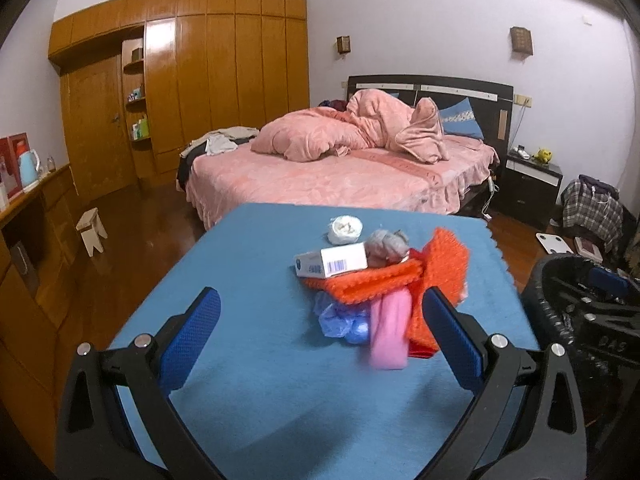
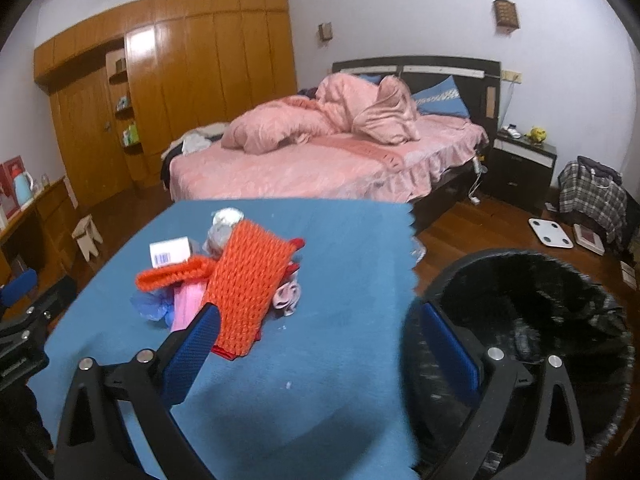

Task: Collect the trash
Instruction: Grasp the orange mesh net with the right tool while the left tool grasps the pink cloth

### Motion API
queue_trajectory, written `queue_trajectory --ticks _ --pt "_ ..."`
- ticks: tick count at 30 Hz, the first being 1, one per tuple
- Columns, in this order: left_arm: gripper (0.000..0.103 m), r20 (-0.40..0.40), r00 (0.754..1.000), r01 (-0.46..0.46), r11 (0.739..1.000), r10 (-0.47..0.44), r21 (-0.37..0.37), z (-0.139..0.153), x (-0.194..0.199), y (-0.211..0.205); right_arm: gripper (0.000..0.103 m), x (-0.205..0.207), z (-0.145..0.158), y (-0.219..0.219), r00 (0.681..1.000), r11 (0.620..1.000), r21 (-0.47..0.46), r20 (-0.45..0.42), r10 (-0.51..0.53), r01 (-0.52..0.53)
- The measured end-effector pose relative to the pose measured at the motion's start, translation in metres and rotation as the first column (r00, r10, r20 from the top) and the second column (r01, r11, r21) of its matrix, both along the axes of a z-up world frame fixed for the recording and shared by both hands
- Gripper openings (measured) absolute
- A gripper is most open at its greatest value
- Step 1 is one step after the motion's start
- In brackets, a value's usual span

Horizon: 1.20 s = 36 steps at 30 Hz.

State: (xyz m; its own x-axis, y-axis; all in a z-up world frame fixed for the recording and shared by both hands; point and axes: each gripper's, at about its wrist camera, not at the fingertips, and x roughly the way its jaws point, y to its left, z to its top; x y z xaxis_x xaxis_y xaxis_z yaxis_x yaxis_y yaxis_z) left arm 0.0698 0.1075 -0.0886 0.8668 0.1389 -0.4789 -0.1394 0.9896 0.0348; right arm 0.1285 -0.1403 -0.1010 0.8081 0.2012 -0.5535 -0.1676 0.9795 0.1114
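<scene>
blue cloth (image 1: 248, 412) on table, trash pile (image 1: 360, 280) mid; bed (image 1: 320, 180) behind.

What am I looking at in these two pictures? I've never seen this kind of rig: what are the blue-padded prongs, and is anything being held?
There is no robot here. A person holds a two-finger gripper in each hand, and a fisheye camera on each looks forward along its fingers. One picture is from the left gripper, the other from the right gripper. Both stand open and hold nothing.

Ahead is a table under a blue cloth with a small pile: an orange knitted piece, a white box with a barcode, a pink item, crumpled blue plastic and a white wad. The black bin stands at the right, beside the table.
</scene>
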Motion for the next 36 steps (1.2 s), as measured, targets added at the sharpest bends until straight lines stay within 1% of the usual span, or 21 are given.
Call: queue_trajectory --ticks 3,6,10,15,20,23,25,26,27,28,29,31,33,34,36 --pt "0.098 -0.023 1.000 -0.012 1.000 0.011 -0.019 -0.014 0.012 0.009 0.094 0.015 -0.017 0.018 0.999 0.999 -0.020 -0.032 0.034 -0.034" --pt "0.098 -0.023 0.999 -0.027 0.999 0.026 -0.043 -0.022 0.019 0.019 0.093 0.025 -0.029 0.033 0.997 0.997 -0.035 -0.055 0.060 -0.061" --pt "0.098 -0.047 0.997 -0.058 0.998 0.056 -0.028 -0.033 0.028 0.029 0.091 0.036 -0.044 0.051 0.993 0.996 -0.042 -0.087 0.077 -0.081" --pt "0.098 -0.069 0.995 -0.074 0.997 0.073 -0.016 -0.044 0.035 0.039 0.090 0.046 -0.058 0.066 0.988 0.993 -0.062 -0.120 0.097 -0.105" --pt "0.098 -0.088 0.994 -0.073 0.997 0.071 -0.014 -0.051 0.039 0.045 0.081 0.054 -0.071 0.076 0.979 0.991 -0.047 -0.165 0.119 -0.128" --pt "0.098 -0.098 0.993 -0.073 0.997 0.071 -0.019 -0.054 0.041 0.047 0.072 0.058 -0.078 0.081 0.971 0.987 -0.045 -0.191 0.142 -0.153" --pt "0.098 -0.102 0.992 -0.073 0.997 0.070 -0.026 -0.054 0.041 0.049 0.053 0.059 -0.082 0.083 0.962 0.983 -0.023 -0.212 0.174 -0.183" --pt "0.098 -0.102 0.992 -0.073 0.997 0.070 -0.028 -0.055 0.042 0.049 0.048 0.060 -0.084 0.084 0.957 0.981 -0.013 -0.222 0.188 -0.196" --pt "0.098 -0.104 0.992 -0.072 0.997 0.069 -0.027 -0.055 0.042 0.050 0.038 0.060 -0.085 0.083 0.953 0.979 -0.002 -0.229 0.200 -0.206" --pt "0.098 -0.106 0.992 -0.069 0.997 0.066 -0.026 -0.055 0.043 0.049 0.031 0.060 -0.086 0.083 0.949 0.977 0.011 -0.233 0.212 -0.215" --pt "0.098 -0.108 0.992 -0.067 0.997 0.064 -0.026 -0.056 0.043 0.049 0.029 0.060 -0.086 0.082 0.949 0.976 0.016 -0.233 0.214 -0.216" --pt "0.098 -0.109 0.992 -0.062 0.998 0.059 -0.028 -0.056 0.043 0.046 0.020 0.057 -0.085 0.080 0.946 0.974 0.029 -0.232 0.225 -0.224" --pt "0.098 -0.109 0.993 -0.054 0.998 0.051 -0.030 -0.055 0.045 0.043 0.018 0.054 -0.083 0.079 0.946 0.974 0.036 -0.231 0.226 -0.224" --pt "0.098 -0.108 0.993 -0.048 0.998 0.045 -0.030 -0.055 0.045 0.041 0.015 0.052 -0.081 0.076 0.947 0.973 0.042 -0.226 0.230 -0.226" --pt "0.096 -0.109 0.994 -0.032 0.999 0.028 -0.033 -0.055 0.046 0.035 0.014 0.051 -0.078 0.075 0.948 0.973 0.039 -0.218 0.232 -0.229"
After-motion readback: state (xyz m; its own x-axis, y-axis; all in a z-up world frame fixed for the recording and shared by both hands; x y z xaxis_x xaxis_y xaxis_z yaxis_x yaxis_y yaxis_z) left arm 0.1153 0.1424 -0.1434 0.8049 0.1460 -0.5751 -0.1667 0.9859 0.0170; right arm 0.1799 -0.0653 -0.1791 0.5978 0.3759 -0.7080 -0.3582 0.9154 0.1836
